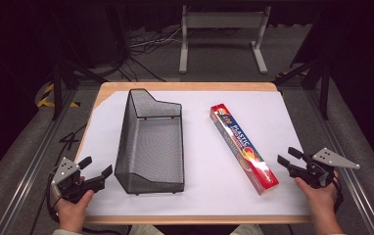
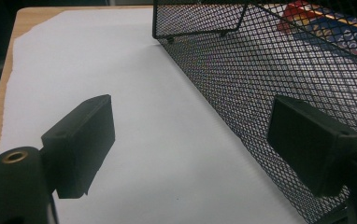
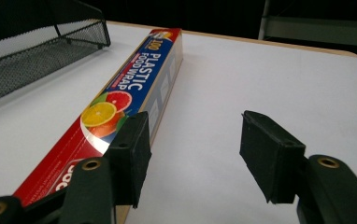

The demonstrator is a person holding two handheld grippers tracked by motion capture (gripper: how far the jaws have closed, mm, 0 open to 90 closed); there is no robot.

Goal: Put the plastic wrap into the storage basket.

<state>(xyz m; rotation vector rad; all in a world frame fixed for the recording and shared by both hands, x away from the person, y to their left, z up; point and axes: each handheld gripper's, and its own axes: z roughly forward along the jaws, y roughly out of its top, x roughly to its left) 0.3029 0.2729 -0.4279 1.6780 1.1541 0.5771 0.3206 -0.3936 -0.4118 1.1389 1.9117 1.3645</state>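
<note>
1. The right gripper [image 1: 290, 159] is hovering at the near right of the table [image 1: 185, 86]; its jaws are standing apart with nothing between them, and in the right gripper view one pad [image 3: 132, 156] is sitting just beside the near end of the plastic wrap box [image 3: 134, 86] without visibly pressing on it.
2. The box [image 1: 244, 147] is lying flat on the white sheet [image 1: 199, 161], just left of that gripper; its long axis is running from the near right away toward the far left, so the near end is facing the right hand [image 1: 322, 200], which looks the likelier one to take it.
3. The left gripper [image 1: 97, 169] is waiting at the near left, jaws open and empty, close beside the wire mesh basket [image 1: 151, 142].
4. The basket is standing between the two hands, well apart from the box; nothing is blocking the way across the sheet.
5. Beyond the table, a metal stand [image 1: 222, 36] and cables [image 1: 146, 46] are resting on the floor.
</note>
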